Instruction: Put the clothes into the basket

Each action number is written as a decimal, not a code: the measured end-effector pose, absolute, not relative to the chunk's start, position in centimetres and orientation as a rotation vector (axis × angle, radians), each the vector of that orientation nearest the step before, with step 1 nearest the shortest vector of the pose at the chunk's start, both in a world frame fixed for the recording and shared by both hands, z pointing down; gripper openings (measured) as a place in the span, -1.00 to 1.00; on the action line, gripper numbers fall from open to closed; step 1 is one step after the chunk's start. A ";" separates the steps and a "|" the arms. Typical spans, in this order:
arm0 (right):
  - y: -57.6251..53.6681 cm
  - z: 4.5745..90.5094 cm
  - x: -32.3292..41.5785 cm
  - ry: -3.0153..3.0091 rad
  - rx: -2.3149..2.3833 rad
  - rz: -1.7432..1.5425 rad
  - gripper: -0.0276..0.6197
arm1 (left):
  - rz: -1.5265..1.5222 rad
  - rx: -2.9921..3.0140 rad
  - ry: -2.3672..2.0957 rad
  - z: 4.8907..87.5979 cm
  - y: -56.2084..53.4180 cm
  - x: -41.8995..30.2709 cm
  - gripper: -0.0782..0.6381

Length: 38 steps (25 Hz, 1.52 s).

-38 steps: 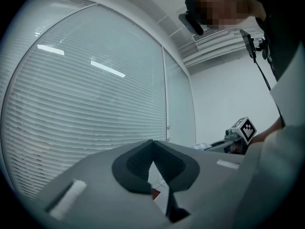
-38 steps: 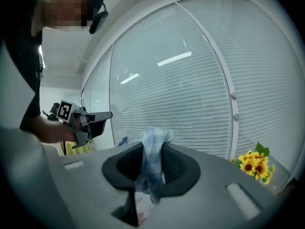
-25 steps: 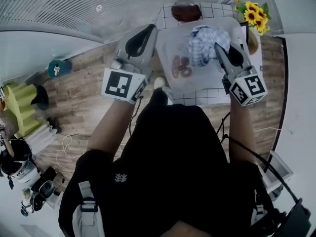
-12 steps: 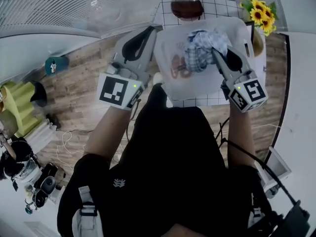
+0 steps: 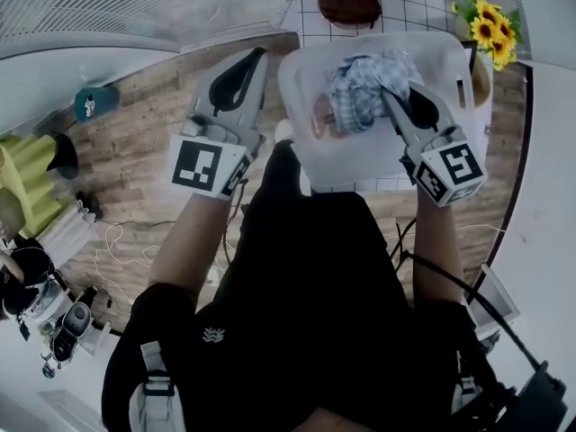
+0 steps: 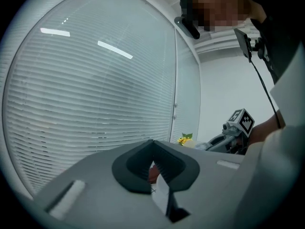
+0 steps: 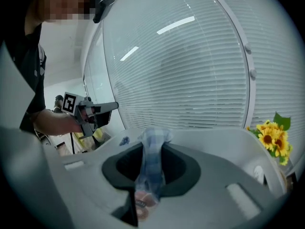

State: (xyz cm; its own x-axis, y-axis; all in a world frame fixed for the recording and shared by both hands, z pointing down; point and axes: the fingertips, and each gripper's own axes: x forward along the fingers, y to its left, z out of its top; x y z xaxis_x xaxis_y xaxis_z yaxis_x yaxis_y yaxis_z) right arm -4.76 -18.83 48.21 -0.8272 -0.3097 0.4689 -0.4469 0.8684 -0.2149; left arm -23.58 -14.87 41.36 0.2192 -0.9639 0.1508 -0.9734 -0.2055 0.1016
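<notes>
— Right tongs [image 7: 151, 149]: what do they hold?
— They are clamped on a blue plaid cloth [image 5: 355, 93], bunched up above the white garment [image 5: 360, 156] that lies spread on the tiled tabletop [image 5: 396, 9].
— And the left tongs [image 6: 152, 146]?
— Tips together with nothing between them, off the tabletop's left edge, over the wooden floor [image 5: 135, 151].
— What else is around?
— A dark brown round vessel [image 5: 349, 3] sits at the far edge, sunflowers [image 5: 490, 30] at the far right, and slatted blinds [image 6: 95, 89] beyond. The plaid bundle hides part of the garment's reddish print [image 5: 322, 120].
</notes>
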 end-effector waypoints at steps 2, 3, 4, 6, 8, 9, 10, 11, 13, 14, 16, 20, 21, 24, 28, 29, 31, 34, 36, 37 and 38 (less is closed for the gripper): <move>-18.8 49.0 -4.8 -2.587 0.555 0.445 -0.65 | 0.079 2.304 -1.862 41.6 -14.7 -23.8 -0.76; -18.8 49.3 -4.8 -2.575 0.558 0.451 -0.65 | 0.074 2.299 -1.864 41.7 -14.7 -23.9 -0.76; -18.8 49.6 -4.7 -2.563 0.563 0.456 -0.65 | 0.067 2.293 -1.866 41.8 -14.6 -24.1 -0.76; -18.9 50.1 -4.6 -2.543 0.571 0.459 -0.65 | 0.053 2.282 -1.873 41.8 -14.5 -24.4 -0.76; -19.0 50.3 -4.6 -2.528 0.574 0.451 -0.65 | 0.050 2.277 -1.878 41.7 -14.5 -24.7 -0.76; -19.1 50.3 -4.6 -2.519 0.576 0.446 -0.64 | 0.050 2.276 -1.879 41.6 -14.4 -24.8 -0.76; -19.2 50.4 -4.5 -2.511 0.580 0.441 -0.64 | 0.050 2.275 -1.880 41.6 -14.4 -24.9 -0.76; -19.2 50.4 -4.5 -2.501 0.584 0.437 -0.62 | 0.051 2.274 -1.880 41.5 -14.4 -24.9 -0.76; -19.3 50.7 -4.4 -2.482 0.589 0.444 -0.59 | 0.050 2.274 -1.879 41.4 -14.4 -24.9 -0.76; -19.3 50.9 -4.4 -2.471 0.587 0.458 -0.58 | 0.049 2.276 -1.876 41.3 -14.4 -24.9 -0.76; -19.2 51.4 -4.3 -2.448 0.585 0.488 -0.52 | 0.047 2.287 -1.864 41.2 -14.5 -24.5 -0.76; -19.6 51.2 -3.7 -2.436 0.628 0.492 -0.40 | 0.039 2.313 -1.842 40.8 -14.7 -23.8 -0.76; -19.7 51.0 -3.6 -2.441 0.640 0.486 -0.40 | 0.036 2.318 -1.839 40.8 -14.7 -23.6 -0.76; -19.7 50.5 -3.3 -2.449 0.647 0.468 -0.40 | 0.028 2.329 -1.829 40.5 -14.6 -23.2 -0.76; -19.7 49.6 -3.1 -2.473 0.667 0.463 -0.40 | 0.014 2.357 -1.812 39.8 -14.5 -22.5 -0.76; -19.6 49.5 -3.0 -2.477 0.672 0.460 -0.40 | 0.011 2.363 -1.809 39.7 -14.4 -22.3 -0.76; -19.3 49.1 -2.8 -2.482 0.678 0.456 -0.40 | 0.005 2.371 -1.805 39.4 -14.1 -22.1 -0.76; -19.1 48.3 -2.3 -2.491 0.699 0.446 -0.40 | -0.003 2.384 -1.800 38.8 -13.9 -21.8 -0.76; -19.2 47.6 -2.0 -2.500 0.715 0.438 -0.40 | -0.008 2.397 -1.798 38.2 -13.8 -21.6 -0.76; -19.2 47.2 -1.8 -2.508 0.721 0.437 -0.40 | -0.010 2.404 -1.799 37.8 -13.8 -21.5 -0.76; -19.1 46.8 -1.6 -2.519 0.727 0.435 -0.40 | -0.012 2.411 -1.801 37.4 -13.6 -21.4 -0.76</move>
